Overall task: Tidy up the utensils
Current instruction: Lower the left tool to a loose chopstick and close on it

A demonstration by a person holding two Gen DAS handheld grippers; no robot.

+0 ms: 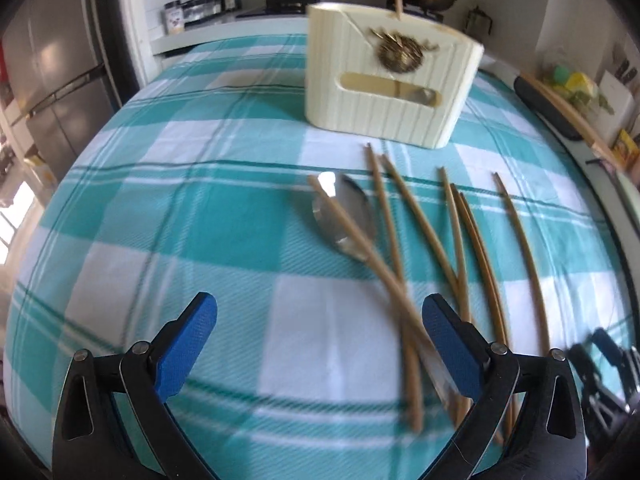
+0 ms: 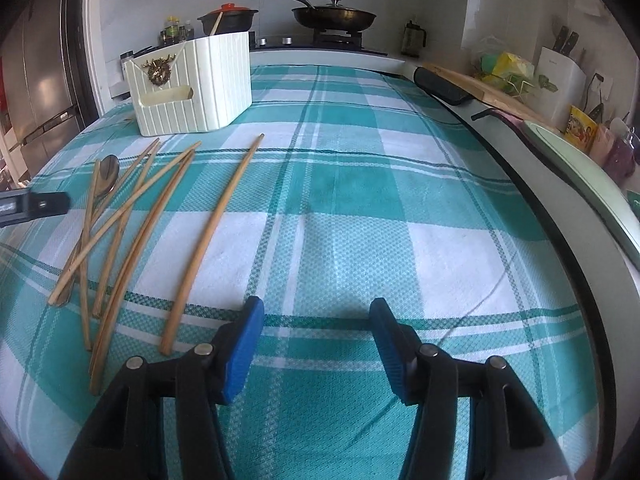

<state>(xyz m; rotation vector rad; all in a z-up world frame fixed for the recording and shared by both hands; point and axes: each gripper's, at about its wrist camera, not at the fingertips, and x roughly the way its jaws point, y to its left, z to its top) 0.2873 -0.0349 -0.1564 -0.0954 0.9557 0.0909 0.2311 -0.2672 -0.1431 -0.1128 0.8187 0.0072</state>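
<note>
seven chopsticks — one crossing spoon, holder beyond

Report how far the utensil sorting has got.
Barely started. Done: one chopstick already stands in the cream holder. In hand: nothing; the left claw and right claw are open and empty. Left: the loose chopsticks and a metal spoon on the checked cloth.

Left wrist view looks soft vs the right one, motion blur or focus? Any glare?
Left wrist view: smeared streaks on the chopsticks and holder suggest motion blur; bright glare on the spoon. Right wrist view: sharp, cloth weave crisp; strong fisheye bending in both.
</note>
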